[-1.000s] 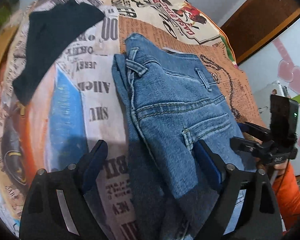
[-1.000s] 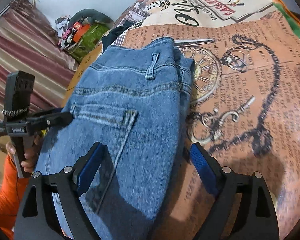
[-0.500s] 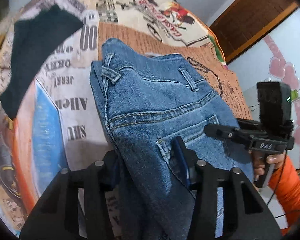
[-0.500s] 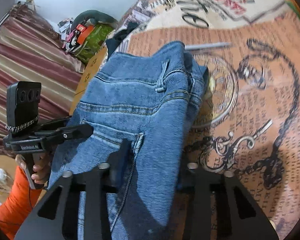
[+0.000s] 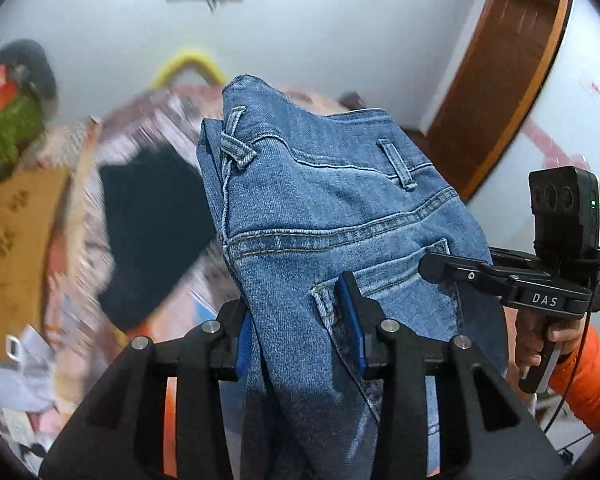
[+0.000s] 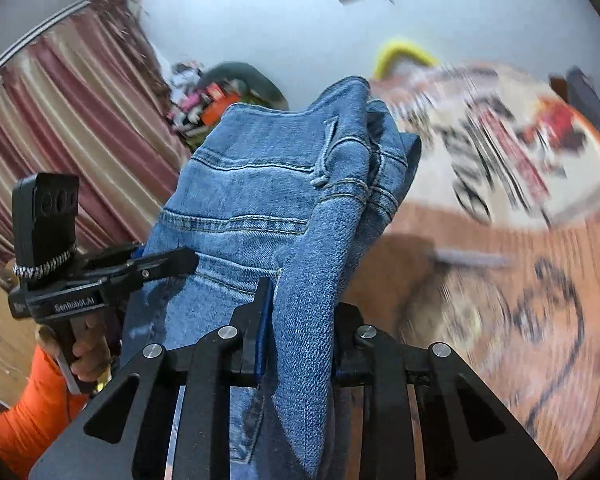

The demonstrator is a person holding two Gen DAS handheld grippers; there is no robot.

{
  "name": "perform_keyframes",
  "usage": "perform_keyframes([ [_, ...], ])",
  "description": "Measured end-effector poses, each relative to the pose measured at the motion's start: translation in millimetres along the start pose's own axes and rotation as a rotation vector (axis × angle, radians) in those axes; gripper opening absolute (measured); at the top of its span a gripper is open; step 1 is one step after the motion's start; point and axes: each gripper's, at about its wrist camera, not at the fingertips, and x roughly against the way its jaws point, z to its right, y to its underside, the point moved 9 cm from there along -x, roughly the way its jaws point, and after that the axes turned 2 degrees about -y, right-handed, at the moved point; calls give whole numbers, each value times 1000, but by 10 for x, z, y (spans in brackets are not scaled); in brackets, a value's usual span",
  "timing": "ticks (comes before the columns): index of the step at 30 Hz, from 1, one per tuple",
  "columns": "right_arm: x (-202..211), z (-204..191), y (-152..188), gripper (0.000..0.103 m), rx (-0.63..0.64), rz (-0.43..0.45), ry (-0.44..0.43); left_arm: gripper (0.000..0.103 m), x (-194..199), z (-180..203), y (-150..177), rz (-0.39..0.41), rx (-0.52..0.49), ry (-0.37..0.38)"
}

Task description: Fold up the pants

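Note:
The blue denim pants are folded lengthwise and held up off the printed bedspread, waistband pointing away from me. My left gripper is shut on the pants' left edge near the back pocket. My right gripper is shut on the pants at their right edge. Each gripper shows in the other's view, the right gripper at the pocket and the left gripper at the left side.
A dark garment lies on the bedspread behind the pants. A cluttered pile sits by the striped curtain. A wooden door frame stands at the right. The bedspread stretches right of the pants.
Both grippers closed on the pants' edges and then lifted them up off the bed. Both views have tilted upward toward the wall.

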Motion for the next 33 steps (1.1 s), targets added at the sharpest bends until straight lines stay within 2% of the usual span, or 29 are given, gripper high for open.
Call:
perform_keyframes([
  [3,-189,-151,-327,21,48,24,-4,38,122,-268,-290,65,4,-44],
  [7,-499,-265,-646,21,97,33,4,38,131,-655,-549,106,33,-80],
  [13,-1098,-284,-992,21,132,22,27,38,-100,-1359,-896,149,77,-147],
  [17,-1624,-225,-1142,21,123,-31,35,38,-412,-1860,-994,147,129,-215],
  [21,-2132,-62,-1165,21,118,-101,97,38,-924,-2347,-964,106,202,-238],
  [24,-2460,142,-1065,21,109,-166,167,38,-1284,-2524,-849,61,229,-236],
  [27,-2727,410,-841,22,70,-285,227,39,-1761,-2686,-670,-26,229,-224],
  [29,-2756,522,-743,24,29,-315,220,41,-2004,-2739,-492,-96,219,-233],
  [31,-2694,525,-698,26,26,-297,183,42,-2216,-2819,-298,-163,223,-264],
  [33,-2577,479,-633,27,55,-296,184,45,-2187,-2794,-222,-141,213,-282],
])
